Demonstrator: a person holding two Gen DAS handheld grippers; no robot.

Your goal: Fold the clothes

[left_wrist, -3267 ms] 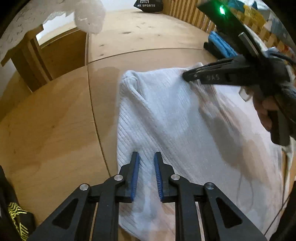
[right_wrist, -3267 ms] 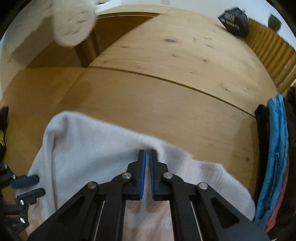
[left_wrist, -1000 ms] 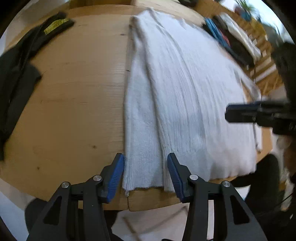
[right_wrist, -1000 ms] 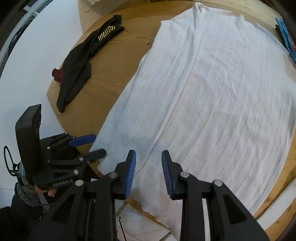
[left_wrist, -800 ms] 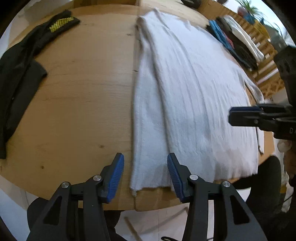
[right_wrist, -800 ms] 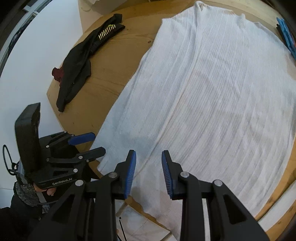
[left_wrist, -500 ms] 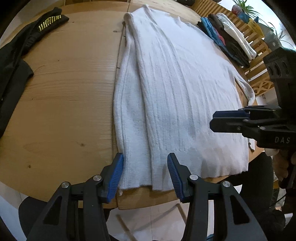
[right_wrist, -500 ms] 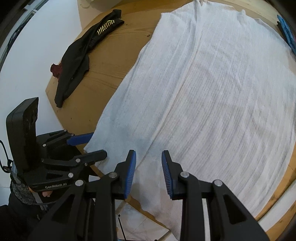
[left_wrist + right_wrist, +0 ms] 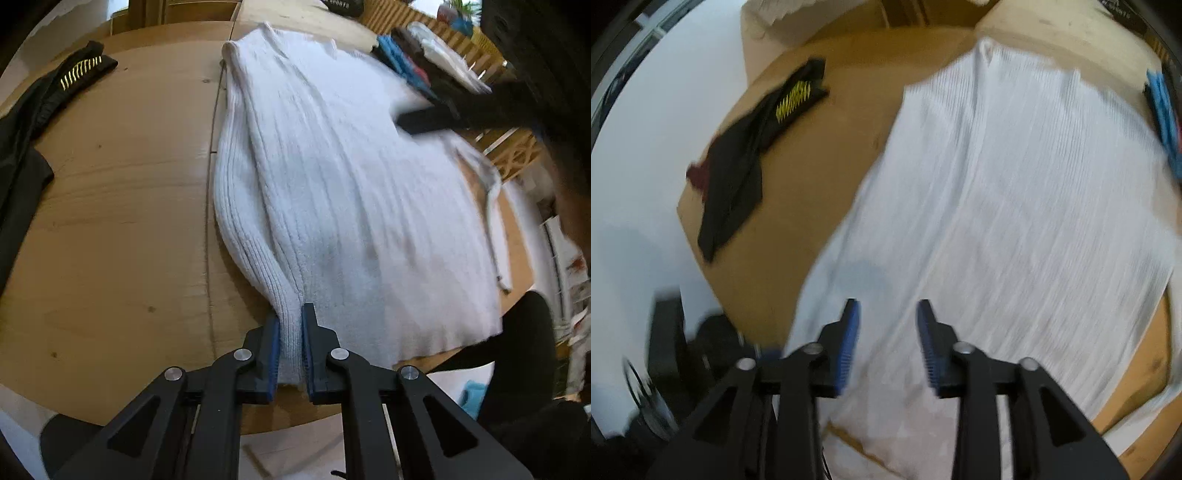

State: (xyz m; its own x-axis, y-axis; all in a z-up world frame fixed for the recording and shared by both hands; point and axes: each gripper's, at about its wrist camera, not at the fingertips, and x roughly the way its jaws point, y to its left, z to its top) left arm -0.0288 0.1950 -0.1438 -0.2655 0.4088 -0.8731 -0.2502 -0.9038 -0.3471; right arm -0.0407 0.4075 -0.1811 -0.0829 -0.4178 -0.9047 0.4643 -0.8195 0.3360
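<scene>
A white ribbed sweater [image 9: 351, 192] lies spread along the round wooden table [image 9: 110, 221], its hem at the near edge. My left gripper [image 9: 290, 332] is shut on the sweater's near left hem corner, with a ridge of knit pinched between its blue pads. In the right wrist view the same sweater [image 9: 1034, 206] fills the middle and right, blurred by motion. My right gripper [image 9: 888, 328] hovers open above its near hem, nothing between the fingers. The right gripper's dark body [image 9: 436, 120] shows over the sweater's far right side.
A black garment with yellow markings [image 9: 33, 110] lies on the table's left side, also seen as the black garment [image 9: 757, 147]. Folded blue, black and white clothes [image 9: 417, 66] are stacked at the far right beside a slatted wooden rail. A person's dark sleeve [image 9: 546, 92] reaches in from the right.
My left gripper has gone from open around the hem corner to shut on it, bunching the knit. My right gripper has stayed open and is moving, so its view is blurred.
</scene>
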